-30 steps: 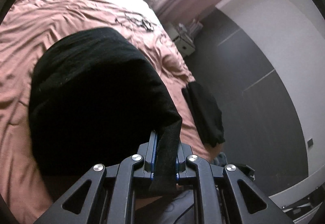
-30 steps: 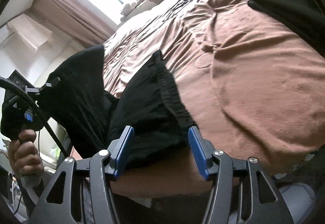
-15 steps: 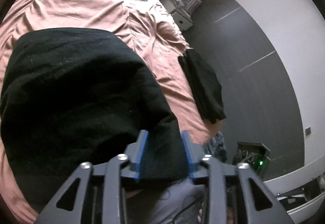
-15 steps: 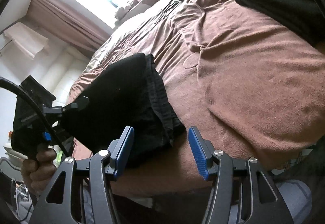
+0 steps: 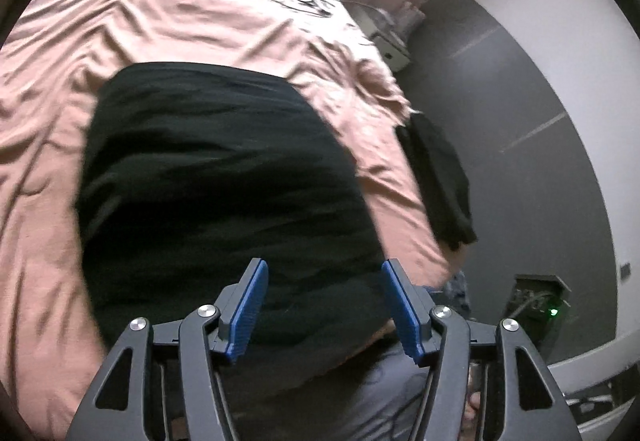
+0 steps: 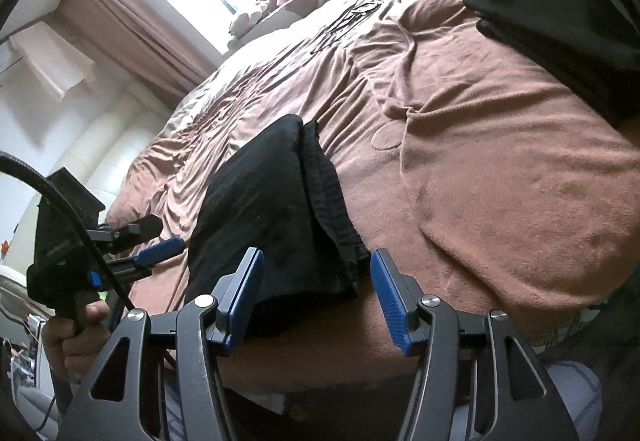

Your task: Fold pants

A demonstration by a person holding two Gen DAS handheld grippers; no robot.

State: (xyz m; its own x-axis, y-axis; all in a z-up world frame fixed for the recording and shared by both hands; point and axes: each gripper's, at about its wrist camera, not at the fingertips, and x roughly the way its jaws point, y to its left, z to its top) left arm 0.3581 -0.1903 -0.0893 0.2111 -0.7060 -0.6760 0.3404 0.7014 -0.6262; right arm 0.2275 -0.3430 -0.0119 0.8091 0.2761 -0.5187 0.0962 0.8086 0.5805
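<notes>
Between the blue pads of the left gripper [image 5: 322, 307], whose jaws have just been opening, nothing is pinched; the folded black pants [image 5: 224, 193] lie released on the brown bedspread [image 5: 168, 13]. Right gripper [image 6: 316, 299] hovers unclenched over the pants' near corner. Risk: either pad snags cloth on withdrawal, dragging the top layer askew near the bed's edge.

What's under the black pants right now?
The black pants lie folded on the brown bedspread, which shows all around them. Anything beneath the folded layers is covered.
</notes>
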